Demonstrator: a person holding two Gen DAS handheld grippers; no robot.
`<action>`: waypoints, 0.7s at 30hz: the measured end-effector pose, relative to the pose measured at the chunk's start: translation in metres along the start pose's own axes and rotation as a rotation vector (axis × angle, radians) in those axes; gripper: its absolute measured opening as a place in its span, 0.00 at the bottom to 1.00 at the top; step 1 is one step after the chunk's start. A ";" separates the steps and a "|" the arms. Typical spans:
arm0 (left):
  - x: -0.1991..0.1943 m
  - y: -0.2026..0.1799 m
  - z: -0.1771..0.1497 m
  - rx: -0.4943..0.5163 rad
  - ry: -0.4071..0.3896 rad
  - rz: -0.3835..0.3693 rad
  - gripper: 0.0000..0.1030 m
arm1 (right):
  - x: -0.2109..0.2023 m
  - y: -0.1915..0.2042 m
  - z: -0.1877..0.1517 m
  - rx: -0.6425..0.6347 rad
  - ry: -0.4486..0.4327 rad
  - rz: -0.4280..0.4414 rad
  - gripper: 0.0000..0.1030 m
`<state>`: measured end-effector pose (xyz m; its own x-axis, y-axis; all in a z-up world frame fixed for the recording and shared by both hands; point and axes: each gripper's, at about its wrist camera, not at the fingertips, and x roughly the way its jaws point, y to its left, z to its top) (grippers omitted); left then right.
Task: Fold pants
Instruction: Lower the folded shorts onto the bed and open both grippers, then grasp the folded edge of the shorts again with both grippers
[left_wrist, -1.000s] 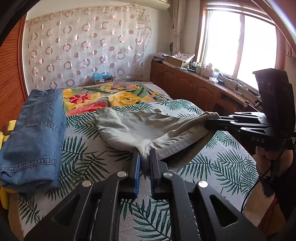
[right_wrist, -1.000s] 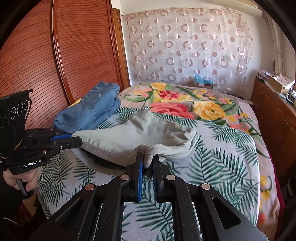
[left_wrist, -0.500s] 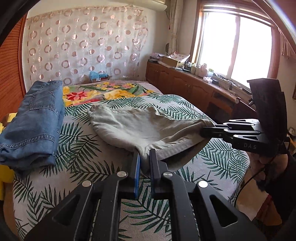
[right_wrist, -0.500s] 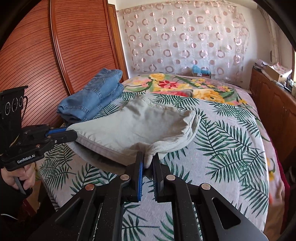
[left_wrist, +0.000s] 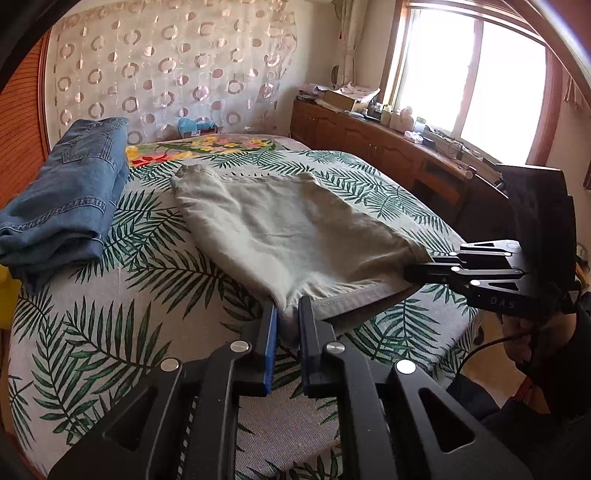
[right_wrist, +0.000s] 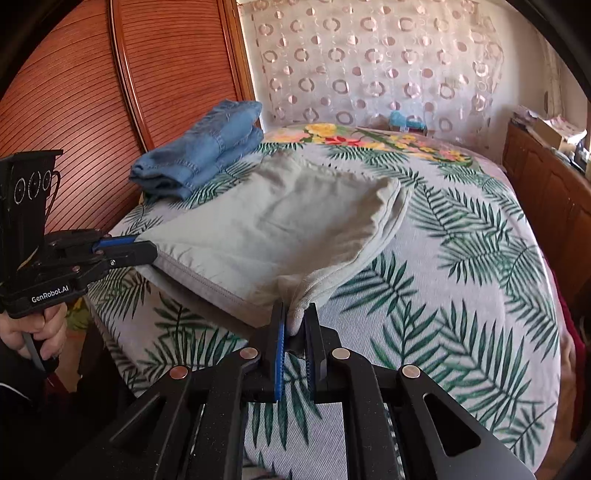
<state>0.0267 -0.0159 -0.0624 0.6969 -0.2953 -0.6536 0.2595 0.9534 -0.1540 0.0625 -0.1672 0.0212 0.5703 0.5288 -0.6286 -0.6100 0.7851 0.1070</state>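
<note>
Pale grey-green pants (left_wrist: 284, 229) (right_wrist: 273, 225) lie folded over on the leaf-print bed, their near hem lifted slightly. My left gripper (left_wrist: 287, 314) is shut on one near corner of the hem. My right gripper (right_wrist: 295, 317) is shut on the other near corner, cloth bunched between its pads. Each gripper shows in the other's view: the right gripper (left_wrist: 417, 271) at the hem's right end, the left gripper (right_wrist: 146, 247) at its left end, each held by a hand.
A stack of folded blue jeans (left_wrist: 66, 199) (right_wrist: 203, 147) sits on the bed beside the pants, near the wooden sliding door (right_wrist: 110, 92). A low wooden cabinet (left_wrist: 373, 144) with clutter runs under the window. The bed's near edge (right_wrist: 177, 332) drops off below the hem.
Both grippers have pulled the pants' hem toward the bed's near edge and lower. The cloth now lies flatter and more stretched out; its far fold has slid nearer.
</note>
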 end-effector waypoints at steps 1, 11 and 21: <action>0.002 0.000 -0.002 -0.001 0.008 0.004 0.10 | 0.001 -0.001 -0.002 0.009 0.004 0.006 0.09; 0.006 0.005 -0.011 -0.021 0.020 0.025 0.17 | 0.011 -0.014 -0.010 0.060 0.033 0.016 0.09; 0.016 0.019 -0.008 -0.075 -0.001 0.072 0.62 | 0.007 -0.011 -0.019 0.066 0.029 -0.023 0.25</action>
<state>0.0368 -0.0020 -0.0817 0.7127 -0.2260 -0.6640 0.1583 0.9741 -0.1615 0.0623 -0.1781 0.0009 0.5671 0.5017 -0.6533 -0.5591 0.8169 0.1420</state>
